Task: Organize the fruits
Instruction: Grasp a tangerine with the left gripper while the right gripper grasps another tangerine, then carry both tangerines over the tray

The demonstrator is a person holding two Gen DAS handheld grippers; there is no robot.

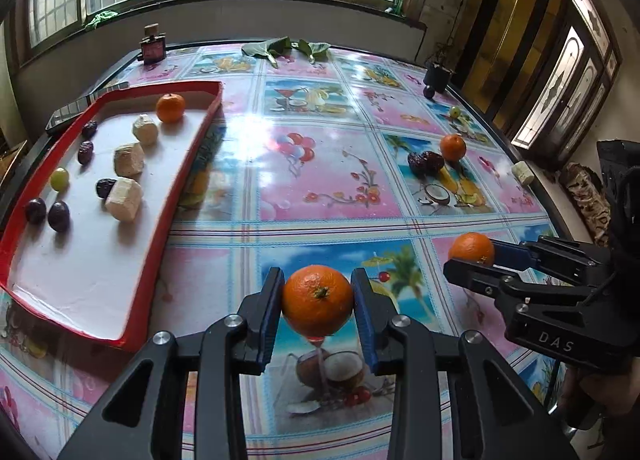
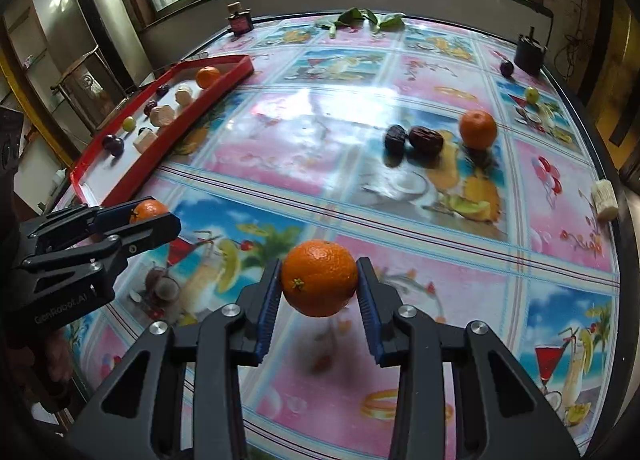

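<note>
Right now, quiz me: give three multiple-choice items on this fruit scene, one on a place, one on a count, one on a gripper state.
1. Where does the red tray lie on the table?
A. its left side
B. its right side
C. its middle

2. How many oranges lie in the tray?
A. none
B. one
C. three

3. What is the left gripper doing?
A. hanging open
B. gripping a grape
C. gripping an orange

Answers: 1 A, both views show it at the left edge. 2 B, a single orange in the tray sits at its far end. 3 C, its fingers clamp the left orange; the right gripper holds the right orange.
</note>
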